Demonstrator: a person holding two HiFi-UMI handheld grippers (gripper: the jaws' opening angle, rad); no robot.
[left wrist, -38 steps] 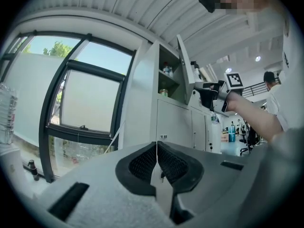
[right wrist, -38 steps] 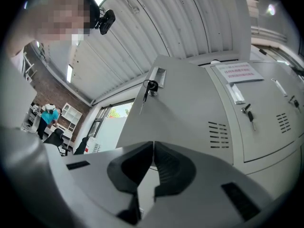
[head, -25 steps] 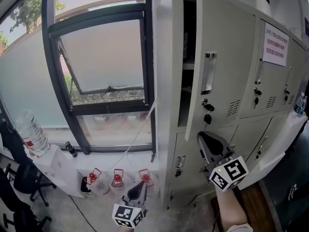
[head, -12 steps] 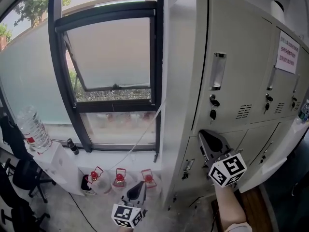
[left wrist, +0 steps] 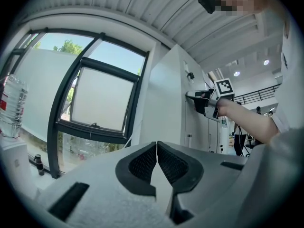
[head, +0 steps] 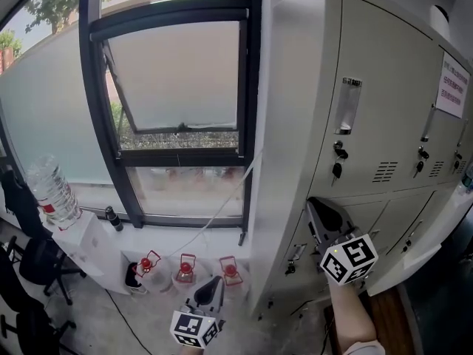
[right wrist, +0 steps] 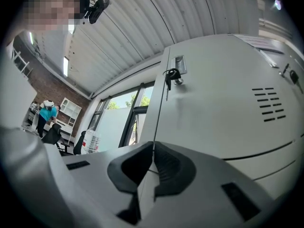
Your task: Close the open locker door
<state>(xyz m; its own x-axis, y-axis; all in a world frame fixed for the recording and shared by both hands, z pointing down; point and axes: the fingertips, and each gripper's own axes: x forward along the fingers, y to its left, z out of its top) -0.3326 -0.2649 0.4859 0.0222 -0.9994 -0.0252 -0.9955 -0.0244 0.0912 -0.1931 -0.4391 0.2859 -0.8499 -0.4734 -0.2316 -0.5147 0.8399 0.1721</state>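
The window (head: 177,80) fills our left, lockers (head: 292,124) our right. The door (head: 384,102), top-left of the bank w/ its long axis vertical, looks flush w/ its frame. It's prob. latched, tho the wide lens makes the seam hard to judge. Our right gripper (head: 318,211) sits just below its bottom edge, jaws pressed together, nothing btwn them. The door lies up & ahead of it, so any last push goes fwd near the handle (head: 346,106) & key (head: 337,170). Our left gripper (head: 212,285) hangs low by the window, well apart, jaws also together & empty. The right is nearer.
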